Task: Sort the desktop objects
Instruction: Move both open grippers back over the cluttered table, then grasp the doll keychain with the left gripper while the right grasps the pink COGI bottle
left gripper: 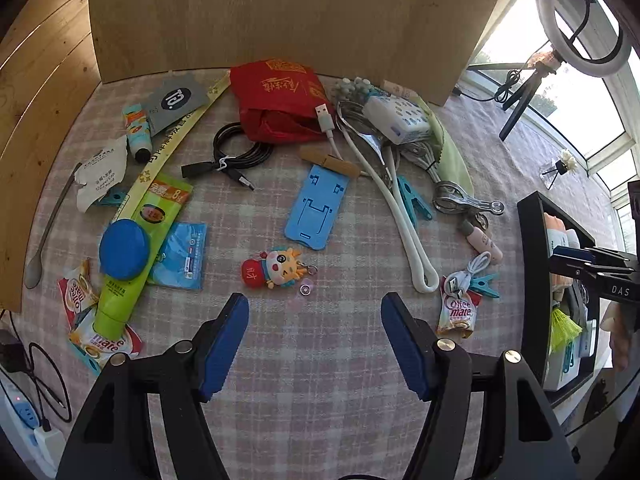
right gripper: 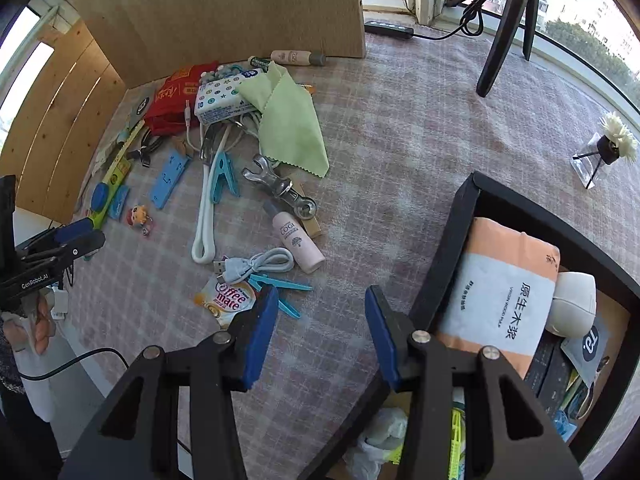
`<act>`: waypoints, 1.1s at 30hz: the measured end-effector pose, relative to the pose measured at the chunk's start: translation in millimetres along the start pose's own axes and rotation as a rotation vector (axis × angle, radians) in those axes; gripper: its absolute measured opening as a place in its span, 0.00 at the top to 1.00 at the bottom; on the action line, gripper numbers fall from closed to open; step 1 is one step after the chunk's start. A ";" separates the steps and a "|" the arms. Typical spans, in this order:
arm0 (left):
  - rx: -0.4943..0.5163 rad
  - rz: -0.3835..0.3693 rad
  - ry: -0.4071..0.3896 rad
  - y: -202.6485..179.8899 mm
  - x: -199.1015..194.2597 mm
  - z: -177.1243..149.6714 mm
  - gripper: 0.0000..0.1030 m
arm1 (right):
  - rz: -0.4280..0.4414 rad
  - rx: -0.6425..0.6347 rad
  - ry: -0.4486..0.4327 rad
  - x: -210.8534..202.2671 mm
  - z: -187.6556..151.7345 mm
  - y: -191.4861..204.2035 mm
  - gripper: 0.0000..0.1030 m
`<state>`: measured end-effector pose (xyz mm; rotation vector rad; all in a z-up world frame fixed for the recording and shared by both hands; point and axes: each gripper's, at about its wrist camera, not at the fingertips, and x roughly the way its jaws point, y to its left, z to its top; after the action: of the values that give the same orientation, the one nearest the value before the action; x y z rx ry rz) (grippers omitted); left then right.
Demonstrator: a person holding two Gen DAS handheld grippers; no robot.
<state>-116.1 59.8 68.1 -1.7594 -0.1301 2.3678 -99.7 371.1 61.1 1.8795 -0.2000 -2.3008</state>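
Observation:
My left gripper (left gripper: 316, 336) hangs open over bare checked tablecloth, nothing between its blue pads. Just beyond it lie a dragon keychain (left gripper: 276, 268) and a blue phone stand (left gripper: 316, 204). My right gripper (right gripper: 320, 332) is open and empty too, by the left wall of a black box (right gripper: 472, 208) that holds an orange tissue pack (right gripper: 508, 292). A Coffee mate sachet (right gripper: 228, 300), a teal clothespin (right gripper: 280, 284), a white USB cable (right gripper: 260, 264) and a pink bottle (right gripper: 296, 240) lie left of and ahead of it.
Clutter fills the far side: red bag (left gripper: 280, 100), black cable (left gripper: 236, 152), green tube (left gripper: 140, 252), blue lid (left gripper: 124, 250), white strap (left gripper: 400, 200), metal tool (right gripper: 280, 184), green cloth (right gripper: 288, 120). A wooden board (left gripper: 280, 12) stands behind. A tripod (right gripper: 504, 32) stands at the far right.

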 end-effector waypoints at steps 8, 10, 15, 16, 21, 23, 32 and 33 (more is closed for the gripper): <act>0.100 0.049 0.081 3.3 40.9 15.3 0.36 | -0.004 -0.028 0.071 36.9 26.6 8.7 0.57; 0.101 0.059 0.101 3.2 51.8 18.3 0.36 | -0.003 -0.038 0.086 44.1 31.1 11.0 0.57; 0.117 0.084 0.124 1.3 69.7 19.9 0.36 | 0.001 -0.052 0.114 57.3 39.9 15.3 0.57; 0.122 0.091 0.130 1.0 72.7 19.6 0.36 | 0.003 -0.055 0.120 59.3 40.9 16.0 0.57; 0.121 0.099 0.140 1.8 80.1 16.7 0.41 | -0.011 -0.055 0.150 70.9 42.3 17.9 0.58; 0.129 0.106 0.139 -0.1 79.9 15.5 0.45 | -0.017 -0.049 0.162 76.1 42.6 18.3 0.62; 0.129 0.105 0.125 4.4 71.2 7.3 0.61 | -0.003 -0.038 0.166 73.6 34.7 17.2 0.80; 0.130 0.106 0.124 4.2 70.4 5.3 0.61 | 0.002 -0.032 0.162 72.1 33.6 16.0 0.80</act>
<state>-141.2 70.2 2.7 -1.8867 0.1352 2.2717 -146.1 340.3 2.0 2.0357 -0.1426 -2.1241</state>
